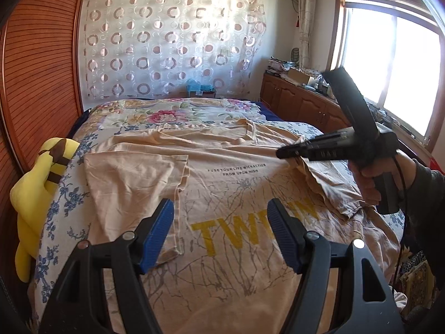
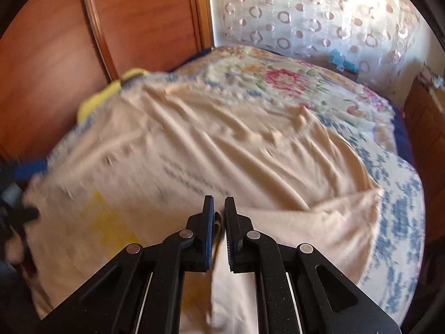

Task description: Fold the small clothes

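Note:
A beige T-shirt [image 1: 228, 150] with yellow letters and a line of small dark print lies front up on the bed. Its left sleeve [image 1: 133, 175] is folded in over the chest. My left gripper [image 1: 222, 211] hovers open over the shirt's lower front, with nothing between its blue pads. My right gripper [image 2: 219, 203] is shut on a fold of the shirt's right sleeve [image 2: 319, 231], and cloth shows between its pads. In the left wrist view the right gripper [image 1: 281, 153] is at the shirt's right side, held by a hand [image 1: 370, 178].
A floral bedspread [image 1: 172, 111] covers the bed. A yellow plush toy [image 1: 41, 183] lies along the bed's left edge against a wooden wardrobe [image 1: 36, 69]. A low wooden cabinet [image 1: 300, 97] with clutter runs under the window [image 1: 403, 69] on the right.

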Action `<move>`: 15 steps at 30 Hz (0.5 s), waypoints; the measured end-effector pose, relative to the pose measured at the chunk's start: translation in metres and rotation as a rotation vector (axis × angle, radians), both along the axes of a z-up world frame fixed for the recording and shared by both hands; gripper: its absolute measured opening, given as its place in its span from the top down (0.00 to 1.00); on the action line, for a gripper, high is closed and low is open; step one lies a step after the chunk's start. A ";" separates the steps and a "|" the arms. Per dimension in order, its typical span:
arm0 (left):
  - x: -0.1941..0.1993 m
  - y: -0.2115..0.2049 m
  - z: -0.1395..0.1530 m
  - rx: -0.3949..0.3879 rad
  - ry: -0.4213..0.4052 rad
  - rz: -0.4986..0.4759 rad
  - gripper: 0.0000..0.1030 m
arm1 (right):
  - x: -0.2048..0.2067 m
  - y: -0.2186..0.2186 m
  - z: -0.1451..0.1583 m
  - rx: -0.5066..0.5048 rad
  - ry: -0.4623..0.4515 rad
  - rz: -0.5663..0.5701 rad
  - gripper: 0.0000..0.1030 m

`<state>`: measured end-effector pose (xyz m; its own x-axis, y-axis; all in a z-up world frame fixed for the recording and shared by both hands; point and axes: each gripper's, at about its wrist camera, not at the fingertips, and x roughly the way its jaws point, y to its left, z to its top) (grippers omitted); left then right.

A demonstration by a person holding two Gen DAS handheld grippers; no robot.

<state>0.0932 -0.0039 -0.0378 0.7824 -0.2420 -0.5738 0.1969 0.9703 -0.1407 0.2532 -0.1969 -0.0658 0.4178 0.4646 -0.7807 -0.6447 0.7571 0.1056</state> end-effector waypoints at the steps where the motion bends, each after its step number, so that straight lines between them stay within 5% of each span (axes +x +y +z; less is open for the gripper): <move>1: 0.000 0.002 0.000 0.001 0.001 0.003 0.32 | 0.003 0.002 0.002 0.016 0.004 -0.011 0.74; 2: 0.000 0.003 -0.001 0.003 0.002 0.006 0.32 | 0.005 0.004 0.004 0.021 0.003 -0.023 0.52; 3: 0.000 0.005 -0.002 0.004 0.005 0.011 0.32 | 0.006 0.004 0.006 0.025 -0.004 -0.039 0.49; 15: 0.017 0.040 -0.005 0.020 0.036 0.071 0.32 | -0.001 -0.041 -0.013 -0.110 -0.085 -0.139 0.38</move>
<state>0.1105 0.0362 -0.0432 0.7757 -0.1746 -0.6064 0.1227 0.9843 -0.1265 0.2527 -0.2378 -0.0788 0.5384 0.3112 -0.7831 -0.5358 0.8437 -0.0331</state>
